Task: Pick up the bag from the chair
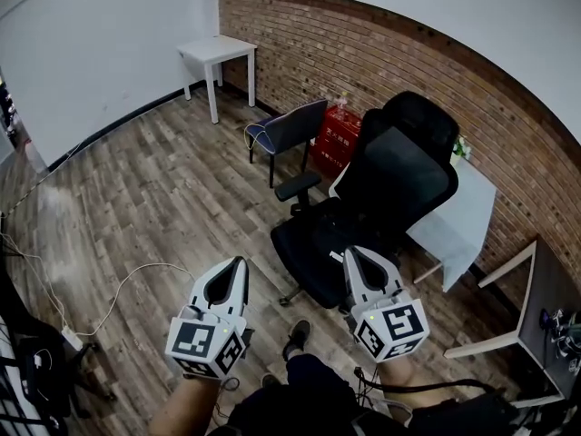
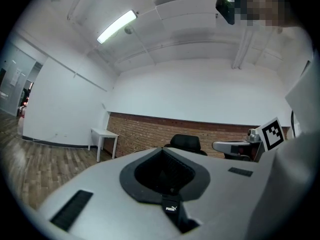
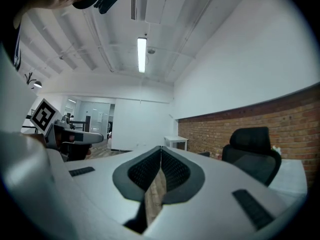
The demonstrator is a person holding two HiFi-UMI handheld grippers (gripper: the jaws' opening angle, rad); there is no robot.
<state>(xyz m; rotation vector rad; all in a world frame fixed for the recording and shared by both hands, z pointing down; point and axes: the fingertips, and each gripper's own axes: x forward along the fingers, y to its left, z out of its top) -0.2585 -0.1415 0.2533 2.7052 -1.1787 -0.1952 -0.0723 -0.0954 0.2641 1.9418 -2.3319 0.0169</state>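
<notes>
A small dark chair (image 1: 297, 127) stands by the brick wall, and a blue bag with pale trim (image 1: 260, 135) lies on its seat. Both grippers are held low and near me, well short of that chair. My left gripper (image 1: 240, 263) (image 2: 163, 150) is shut, its jaws meeting at the tips with nothing between them. My right gripper (image 1: 350, 252) (image 3: 161, 148) is also shut and empty, and hangs over the front of a black office chair (image 1: 368, 203). Neither gripper view shows the bag.
The black office chair (image 3: 252, 151) stands between me and the small chair. A red crate (image 1: 338, 136) sits against the brick wall. A white table (image 1: 218, 51) is in the far corner, another (image 1: 465, 209) at right. A cable (image 1: 118, 291) runs over the wood floor.
</notes>
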